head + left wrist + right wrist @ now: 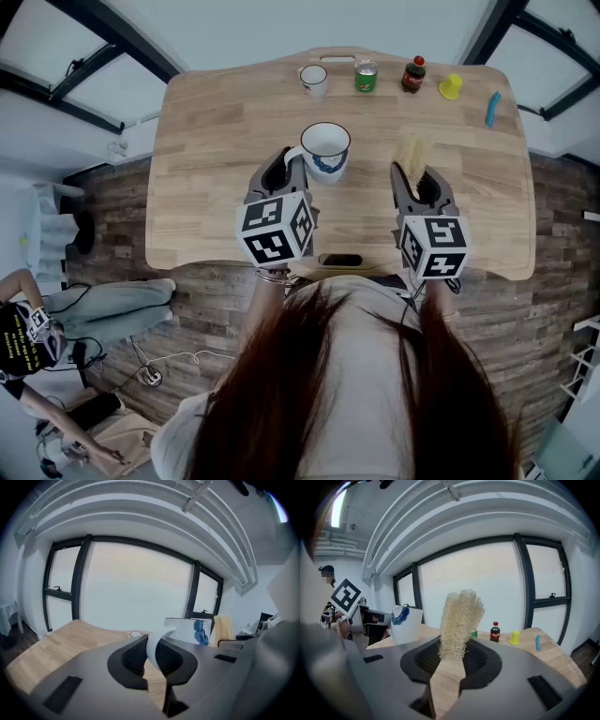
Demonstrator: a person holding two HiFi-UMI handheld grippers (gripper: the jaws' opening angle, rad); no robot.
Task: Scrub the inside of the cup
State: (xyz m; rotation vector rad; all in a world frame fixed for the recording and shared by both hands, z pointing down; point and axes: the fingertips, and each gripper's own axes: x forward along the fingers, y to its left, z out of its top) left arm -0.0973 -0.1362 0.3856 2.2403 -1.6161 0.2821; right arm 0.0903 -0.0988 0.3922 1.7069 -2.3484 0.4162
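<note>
In the head view, a white cup (pixel 325 150) with a blue picture sits upright over the middle of a wood table (pixel 206 150). It is hard to tell if it rests on the wood or is lifted a bit. The left gripper (pixel 287 169) has its jaws closed on the cup's handle (pixel 292 153). The right gripper (pixel 418 180) is beside it, apart from the cup, and pinches a pale scrubber (pixel 411 153). Along the far edge stand a small cup (pixel 314 79), a green can (pixel 366 76), a bottle (pixel 414 74) and a yellow cup (pixel 451 86), and a blue stick (pixel 492 108) lies there too. All are well away from the grippers. A dark flat thing (pixel 340 261) lies at the near edge. A person (pixel 66 328) sits on the floor to the left.

In the left gripper view, the left gripper (pixel 152 656) squeezes the white handle (pixel 156 644) tight between its pads. The cup (pixel 190 630) is just past it, and the scrubber (pixel 224 627) shows behind the cup.

In the right gripper view, the right gripper (pixel 452 660) is closed on the bottom of the scrubber (pixel 459 620), which stands straight up. The cup (pixel 407 623) is off to the left. The scrubber hides most of the can (pixel 474 633). The bottle (pixel 495 632), yellow cup (pixel 514 638) and blue stick (pixel 537 643) are far back on the right.
</note>
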